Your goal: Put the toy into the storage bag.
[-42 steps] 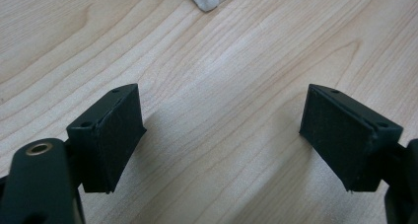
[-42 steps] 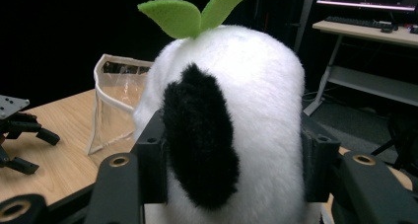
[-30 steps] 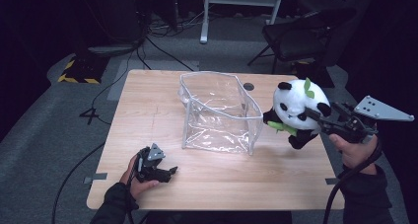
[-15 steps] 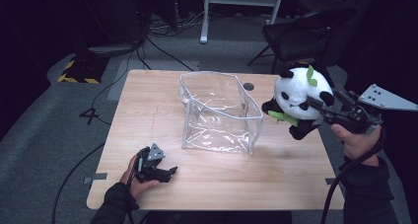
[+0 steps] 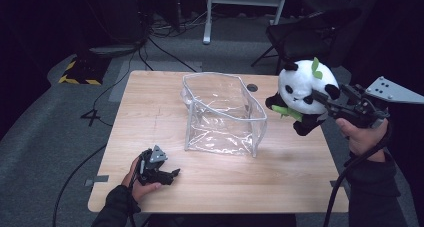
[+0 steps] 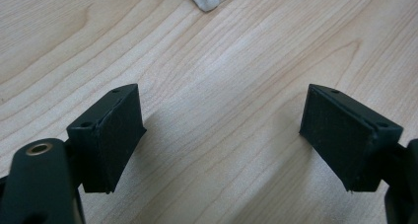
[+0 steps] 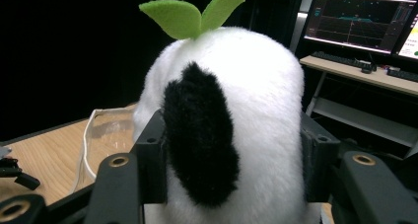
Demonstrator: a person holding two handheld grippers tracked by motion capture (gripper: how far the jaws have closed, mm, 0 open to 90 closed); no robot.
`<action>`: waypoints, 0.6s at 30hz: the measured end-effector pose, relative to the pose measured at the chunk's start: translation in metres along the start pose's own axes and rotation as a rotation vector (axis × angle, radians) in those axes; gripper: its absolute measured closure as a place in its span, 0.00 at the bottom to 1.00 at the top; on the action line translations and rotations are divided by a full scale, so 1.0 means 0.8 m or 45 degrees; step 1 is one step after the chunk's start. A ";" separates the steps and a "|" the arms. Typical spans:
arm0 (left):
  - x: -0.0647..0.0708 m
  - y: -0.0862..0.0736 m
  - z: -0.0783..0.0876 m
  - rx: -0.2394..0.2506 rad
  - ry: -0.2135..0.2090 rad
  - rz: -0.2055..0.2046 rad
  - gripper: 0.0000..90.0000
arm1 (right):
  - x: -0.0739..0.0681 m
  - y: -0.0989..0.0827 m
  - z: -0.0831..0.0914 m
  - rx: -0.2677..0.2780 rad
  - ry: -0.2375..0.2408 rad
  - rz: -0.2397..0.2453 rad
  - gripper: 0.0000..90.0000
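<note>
Clamped on the plush panda's [image 5: 302, 87] head, the right gripper [image 5: 320, 98] held it in the air beside the clear bag [image 5: 220, 112] (soft and light, likely best squeezed at the head), while the left gripper [image 5: 167, 175] rested open on the table [image 5: 295, 187].

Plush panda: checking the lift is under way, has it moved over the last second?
Yes. The plush panda has risen, now sitting higher beside the clear bag.

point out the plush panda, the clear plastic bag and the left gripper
black-and-white plush panda [image 5: 300, 84]: high view, its white head
clear plastic open-topped bag [image 5: 220, 132]: high view, front wall
left gripper [image 5: 175, 173]: high view, between its fingertips
</note>
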State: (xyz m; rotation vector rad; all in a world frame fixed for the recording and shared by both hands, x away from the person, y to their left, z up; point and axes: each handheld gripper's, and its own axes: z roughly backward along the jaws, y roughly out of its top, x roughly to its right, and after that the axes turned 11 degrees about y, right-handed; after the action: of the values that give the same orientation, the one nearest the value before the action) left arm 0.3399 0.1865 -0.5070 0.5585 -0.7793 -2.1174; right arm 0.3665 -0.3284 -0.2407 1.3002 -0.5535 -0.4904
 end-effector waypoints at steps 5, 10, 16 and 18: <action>0.000 0.000 0.000 0.000 0.000 0.001 0.18 | 0.000 0.010 -0.005 0.011 0.008 0.007 0.49; 0.000 0.000 0.000 0.000 0.000 0.001 0.18 | -0.004 0.021 -0.012 0.015 0.020 0.028 0.49; 0.000 0.000 0.000 0.001 0.000 0.000 0.18 | -0.009 0.034 -0.022 0.033 0.038 0.042 0.49; 0.000 0.000 0.000 0.000 0.000 0.000 0.18 | -0.011 0.037 -0.025 0.036 0.046 0.047 0.49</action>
State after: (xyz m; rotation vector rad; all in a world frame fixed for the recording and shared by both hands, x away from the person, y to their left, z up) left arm 0.3398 0.1864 -0.5070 0.5590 -0.7794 -2.1173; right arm 0.3732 -0.3017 -0.2158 1.3214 -0.5551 -0.4287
